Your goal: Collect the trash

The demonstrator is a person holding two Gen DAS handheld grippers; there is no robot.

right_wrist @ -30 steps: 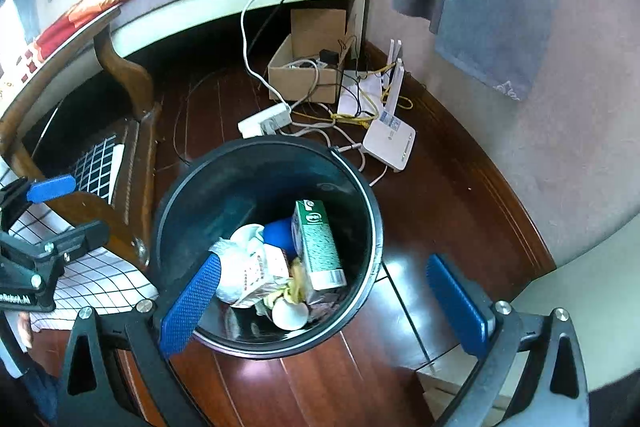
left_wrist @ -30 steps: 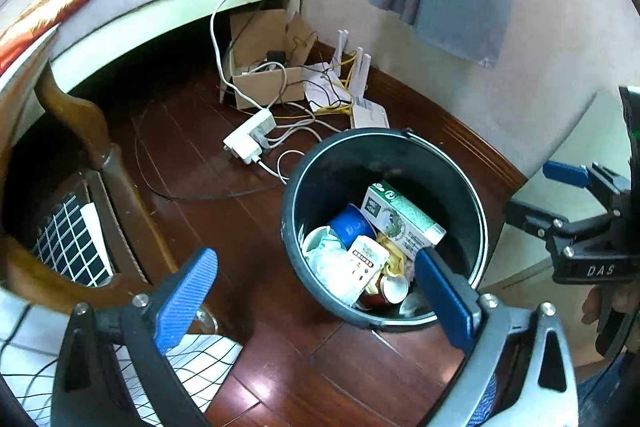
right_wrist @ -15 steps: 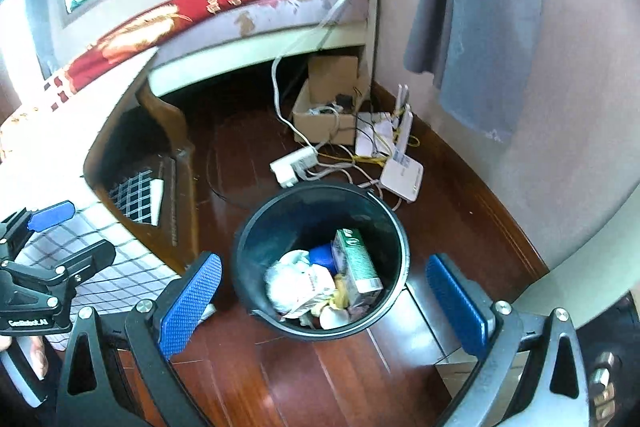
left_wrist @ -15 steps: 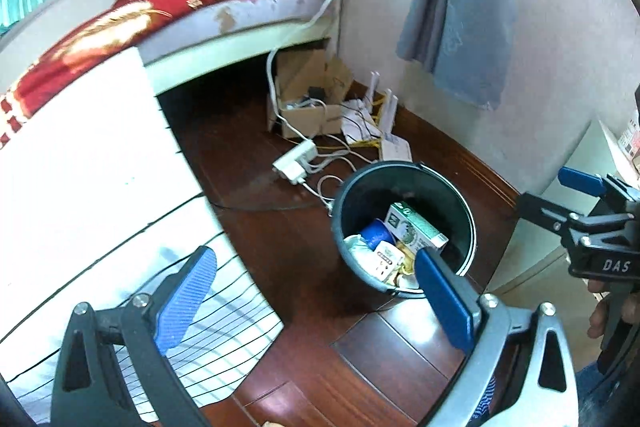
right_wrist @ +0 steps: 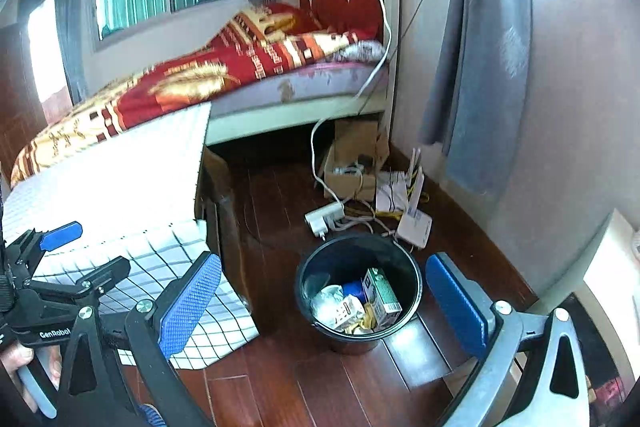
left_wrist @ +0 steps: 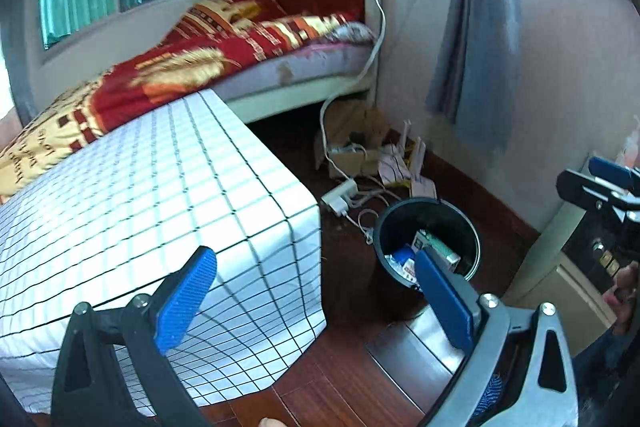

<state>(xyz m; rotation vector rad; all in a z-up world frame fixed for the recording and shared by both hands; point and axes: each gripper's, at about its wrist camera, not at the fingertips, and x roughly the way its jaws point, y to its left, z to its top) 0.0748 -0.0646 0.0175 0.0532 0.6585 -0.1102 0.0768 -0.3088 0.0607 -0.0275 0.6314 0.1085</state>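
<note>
A black bin stands on the dark wooden floor and holds trash: a green and white carton, a blue cup and crumpled white wrappers. In the left wrist view the same bin sits partly behind my right blue finger. My left gripper is open and empty, high above the table edge and the bin. My right gripper is open and empty too, well above the bin. Each gripper shows in the other's view: left gripper, right gripper.
A table with a white grid cloth fills the left. Behind lies a bed with a red and gold cover. A cardboard box, power strip, router and cables lie by the wall. A cabinet stands at the right.
Both grippers have risen and pulled back from the bin, which now looks smaller and farther. The tabletop, bed and window have come into view. Both stay open.
</note>
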